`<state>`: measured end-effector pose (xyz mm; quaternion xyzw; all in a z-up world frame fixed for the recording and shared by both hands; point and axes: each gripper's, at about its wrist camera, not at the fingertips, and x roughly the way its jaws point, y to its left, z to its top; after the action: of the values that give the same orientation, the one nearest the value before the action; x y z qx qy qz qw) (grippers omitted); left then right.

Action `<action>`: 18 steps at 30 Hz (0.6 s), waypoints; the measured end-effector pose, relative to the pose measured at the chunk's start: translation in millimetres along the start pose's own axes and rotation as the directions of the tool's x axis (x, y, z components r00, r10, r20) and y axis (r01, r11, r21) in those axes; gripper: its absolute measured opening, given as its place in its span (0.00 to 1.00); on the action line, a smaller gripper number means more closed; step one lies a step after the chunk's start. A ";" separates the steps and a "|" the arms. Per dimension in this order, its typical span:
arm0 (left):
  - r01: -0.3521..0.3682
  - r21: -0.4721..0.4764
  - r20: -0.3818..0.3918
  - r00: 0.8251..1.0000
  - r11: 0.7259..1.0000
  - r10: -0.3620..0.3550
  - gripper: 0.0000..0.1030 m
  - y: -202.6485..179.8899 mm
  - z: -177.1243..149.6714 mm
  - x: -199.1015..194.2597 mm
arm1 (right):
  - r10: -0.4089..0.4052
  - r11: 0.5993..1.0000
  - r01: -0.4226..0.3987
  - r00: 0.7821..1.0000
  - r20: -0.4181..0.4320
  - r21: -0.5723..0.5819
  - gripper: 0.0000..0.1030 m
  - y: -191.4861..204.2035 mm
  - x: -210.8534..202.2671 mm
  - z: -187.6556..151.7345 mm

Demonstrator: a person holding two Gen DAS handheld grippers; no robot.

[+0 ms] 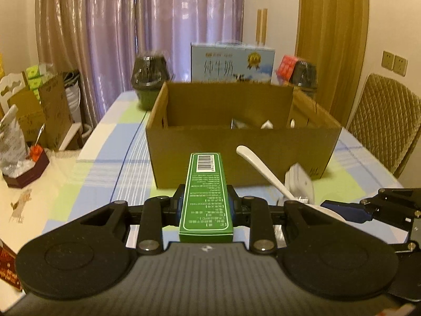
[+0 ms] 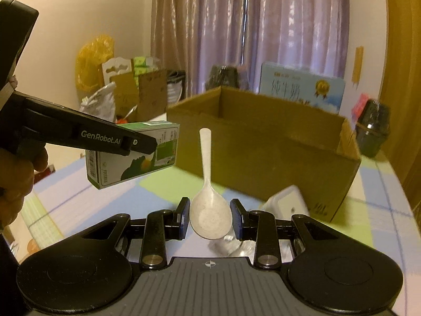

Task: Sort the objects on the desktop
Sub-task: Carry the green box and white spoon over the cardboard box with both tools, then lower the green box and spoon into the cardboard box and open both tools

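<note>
Left tongs (image 1: 206, 205): we have them closed on the green box (image 1: 204, 194), gripping its long sides near the rear end, so most of its length juts forward, clear of the table.
Green box handling: we judge it a light, stiff carton with smooth printed faces – a firm squeeze on the flat sides should hold it, though a hard one could dent it.
Right tongs (image 2: 210, 217): we see the jaws set on either side of the white spoon (image 2: 209, 200) bowl, handle pointing away; whether the pads press it or leave a hair of gap we cannot tell.
Spoon handling: rigid, light and probably slick – the rounded bowl could slip or twist, so we would rather grip across its widest part.
White packet (image 2: 288, 205): lying on the checked table (image 2: 368, 205) just right of the spoon, against the carton's front.
Cardboard carton (image 1: 242, 131): open-topped, ahead of both tongs, a few pale items already inside – in our judgement the place for both pieces.
</note>
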<state>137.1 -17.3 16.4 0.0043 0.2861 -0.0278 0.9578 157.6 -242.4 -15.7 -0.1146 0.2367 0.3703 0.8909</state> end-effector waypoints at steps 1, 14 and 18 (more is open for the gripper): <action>0.002 0.002 0.008 1.000 1.000 -0.002 0.24 -0.8 4.1 -0.5 | -0.005 1.000 0.005 1.000 0.015 0.002 0.29 -1.0 -2.4 4.2; 0.018 0.009 0.122 0.992 1.000 -0.019 0.24 -13.9 84.2 22.8 | -0.132 0.988 0.123 0.985 0.108 0.088 0.29 -60.0 2.3 61.4; 0.030 0.013 0.129 0.991 0.999 -0.031 0.24 -15.5 105.1 46.5 | -0.161 0.983 0.149 0.980 0.114 0.112 0.29 -86.7 14.7 76.8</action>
<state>232.7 -37.7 79.0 0.0033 0.2234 -0.0443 0.9737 254.4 -265.0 45.5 -0.0637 0.1905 0.2933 0.9347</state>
